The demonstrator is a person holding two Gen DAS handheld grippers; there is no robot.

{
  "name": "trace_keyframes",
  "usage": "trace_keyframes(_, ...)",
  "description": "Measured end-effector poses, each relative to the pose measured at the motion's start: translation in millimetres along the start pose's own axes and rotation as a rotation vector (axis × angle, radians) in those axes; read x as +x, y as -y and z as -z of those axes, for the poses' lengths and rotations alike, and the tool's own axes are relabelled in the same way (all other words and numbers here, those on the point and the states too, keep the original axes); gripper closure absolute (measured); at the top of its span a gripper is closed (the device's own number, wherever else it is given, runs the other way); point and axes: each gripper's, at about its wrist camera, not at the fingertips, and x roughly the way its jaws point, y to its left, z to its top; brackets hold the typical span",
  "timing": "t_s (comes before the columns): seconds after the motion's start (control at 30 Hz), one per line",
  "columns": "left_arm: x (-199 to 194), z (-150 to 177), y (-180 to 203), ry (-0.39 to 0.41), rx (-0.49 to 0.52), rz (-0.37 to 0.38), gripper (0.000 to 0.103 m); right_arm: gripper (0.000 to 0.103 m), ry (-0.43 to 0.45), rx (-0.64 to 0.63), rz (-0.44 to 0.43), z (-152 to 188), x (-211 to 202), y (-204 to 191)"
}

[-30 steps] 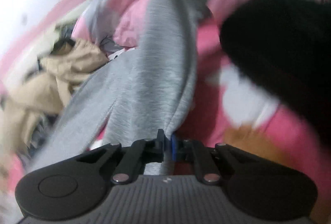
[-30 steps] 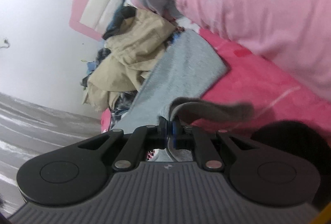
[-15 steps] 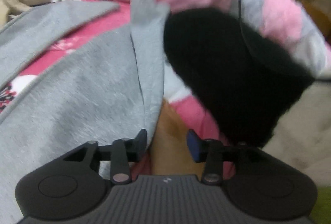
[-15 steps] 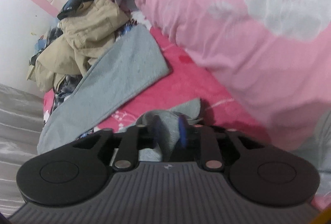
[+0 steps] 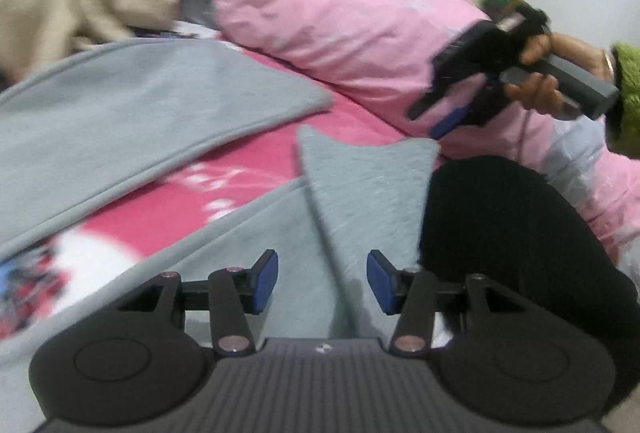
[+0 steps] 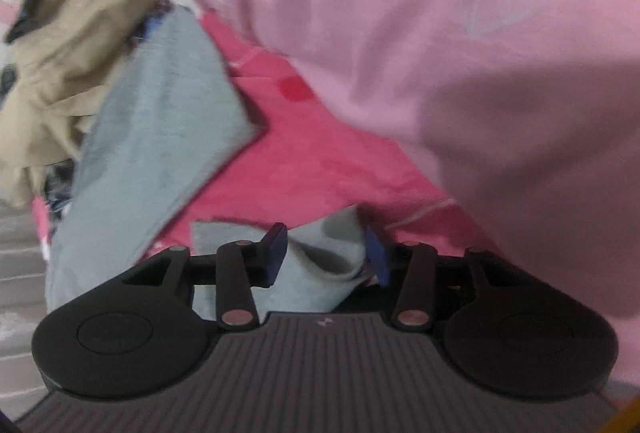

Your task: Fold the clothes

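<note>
Grey trousers [image 5: 132, 113] lie spread on the pink bedsheet [image 5: 240, 169], one leg stretching far left, the other leg [image 5: 368, 189] folded back towards me. My left gripper [image 5: 322, 281] is open and empty just above the near grey cloth. My right gripper [image 6: 325, 253] is open, with a loose fold of the grey cloth [image 6: 320, 265] lying between its jaws, not pinched. It also shows in the left wrist view [image 5: 452, 113], held in a hand at right, above the leg's end.
A pink quilt [image 5: 352, 25] is heaped along the far side. A beige garment pile [image 5: 68, 1] lies at the far left, also in the right wrist view [image 6: 60, 65]. A black-clad leg [image 5: 512, 233] is at right.
Both grippers have opened and let go of the grey trousers, which now lie on the bed. The left gripper has dropped low; the right has pulled back slightly.
</note>
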Motion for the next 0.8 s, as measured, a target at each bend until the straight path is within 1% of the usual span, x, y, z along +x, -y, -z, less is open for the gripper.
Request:
trace_keyframes(0.07, 21.2, -6.4, 4.8, -0.01, 0.021, 0.023, 0.052, 0.055, -0.03, 0.014, 0.033, -5.8, 12.0, 0.2)
trace_keyframes(0.17, 50.1, -13.8, 6.2, -0.028, 0.017, 0.008, 0.053, 0.055, -0.09, 0.037, 0.049, -11.8, 32.0, 0.4)
trace_keyframes(0.2, 58.5, -15.2, 4.6, -0.035, 0.006, -0.001, 0.057, 0.055, -0.106, 0.034, 0.045, -12.3, 38.0, -0.3)
trace_keyframes(0.23, 66.5, -16.5, 2.9, -0.041, -0.006, -0.01, 0.063, 0.058, -0.121, 0.026, 0.041, -12.3, 43.2, -1.4)
trace_keyframes(0.27, 72.6, -16.7, 1.4, -0.046, -0.02, -0.017, 0.068, 0.064, -0.122, -0.005, 0.04, -10.5, 45.7, -5.3)
trace_keyframes(0.3, 75.6, -15.9, 1.1, -0.043, -0.029, -0.028, 0.084, 0.087, -0.115, -0.05, 0.04, -7.5, 46.6, -10.8)
trace_keyframes(0.33, 76.2, -14.8, 1.3, -0.028, -0.033, -0.035, 0.096, 0.099, -0.108, -0.095, 0.04, -4.6, 47.5, -16.3)
trace_keyframes(0.37, 74.2, -13.8, 1.3, -0.01, -0.042, -0.028, 0.097, 0.1, -0.102, -0.14, 0.04, -1.6, 48.3, -21.9)
trace_keyframes(0.43, 62.3, -12.0, 1.3, 0.045, -0.075, -0.001, 0.098, 0.101, -0.043, -0.244, 0.025, 3.1, 39.5, -37.8)
trace_keyframes(0.47, 51.7, -12.7, 1.7, 0.08, -0.094, 0.032, 0.098, 0.101, 0.001, -0.302, -0.009, 5.9, 30.0, -47.8)
trace_keyframes(0.53, 20.4, -14.5, 8.5, 0.17, -0.099, 0.098, 0.099, 0.101, 0.106, -0.439, -0.107, 13.3, 6.1, -68.6)
trace_keyframes(0.6, -8.1, -17.4, 21.8, 0.248, -0.056, 0.161, 0.099, 0.101, 0.23, -0.603, -0.222, 22.6, -21.5, -87.7)
trace_keyframes(0.63, -19.1, -19.2, 29.1, 0.276, -0.033, 0.192, 0.098, 0.101, 0.284, -0.674, -0.262, 26.9, -32.0, -94.4)
trace_keyframes(0.67, -23.1, -20.4, 36.8, 0.286, -0.012, 0.221, 0.098, 0.101, 0.313, -0.704, -0.266, 27.0, -34.1, -95.1)
trace_keyframes(0.73, -15.7, -20.3, 51.6, 0.27, 0.014, 0.278, 0.098, 0.101, 0.344, -0.72, -0.242, 22.5, -30.6, -91.5)
trace_keyframes(0.77, -10.0, -19.9, 59.3, 0.257, 0.026, 0.299, 0.098, 0.101, 0.345, -0.711, -0.193, 17.2, -21.3, -86.2)
trace_keyframes(0.8, 3.1, -18.4, 67.4, 0.222, 0.034, 0.299, 0.098, 0.098, 0.335, -0.691, -0.121, 10.2, -7.2, -78.7)
